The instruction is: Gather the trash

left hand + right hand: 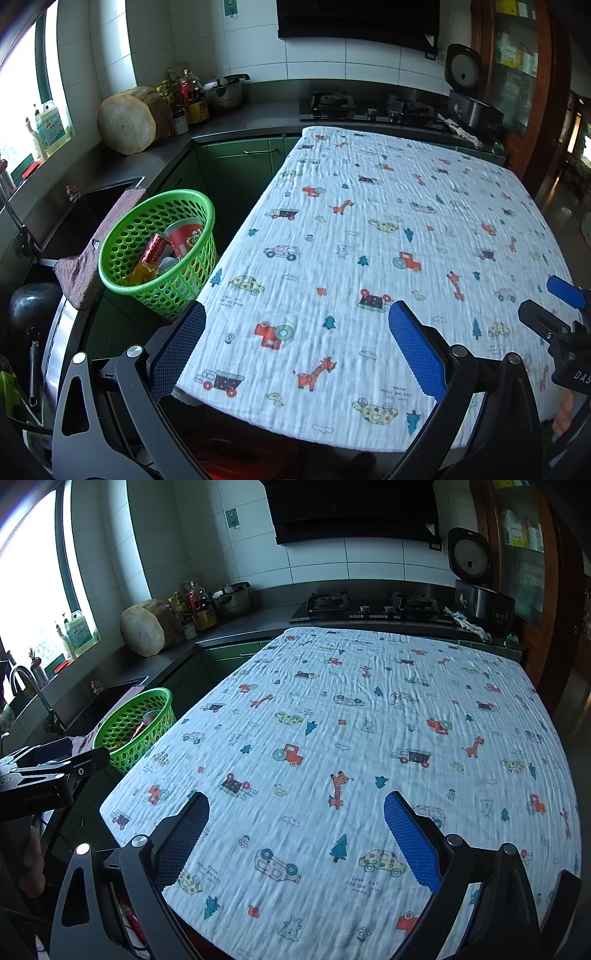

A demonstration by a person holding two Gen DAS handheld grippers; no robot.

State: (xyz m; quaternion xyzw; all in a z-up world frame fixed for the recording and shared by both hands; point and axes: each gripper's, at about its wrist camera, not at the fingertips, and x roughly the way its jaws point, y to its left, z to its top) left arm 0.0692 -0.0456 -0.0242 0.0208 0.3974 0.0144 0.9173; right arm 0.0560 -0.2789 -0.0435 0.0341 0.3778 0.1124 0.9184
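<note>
Both grippers, left (pixel 297 347) and right (pixel 295 834), gape empty over the cloth (pixel 369 240). Trash, seemingly cups and wrappers, fills the basket (pixel 122 236) at mid-left; a careless nudge could tip it.

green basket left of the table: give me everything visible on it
The green perforated plastic basket is round, tapering toward its base, with hole-patterned walls and a solid rim. It stands tilted, mouth leaning toward the cloth-covered table, beside the table's left edge and the dark sink. A brownish rag lies against its left side. Inside: a red printed paper cup, a red shiny wrapper, yellow and white scraps. Its base support is hidden.
</note>
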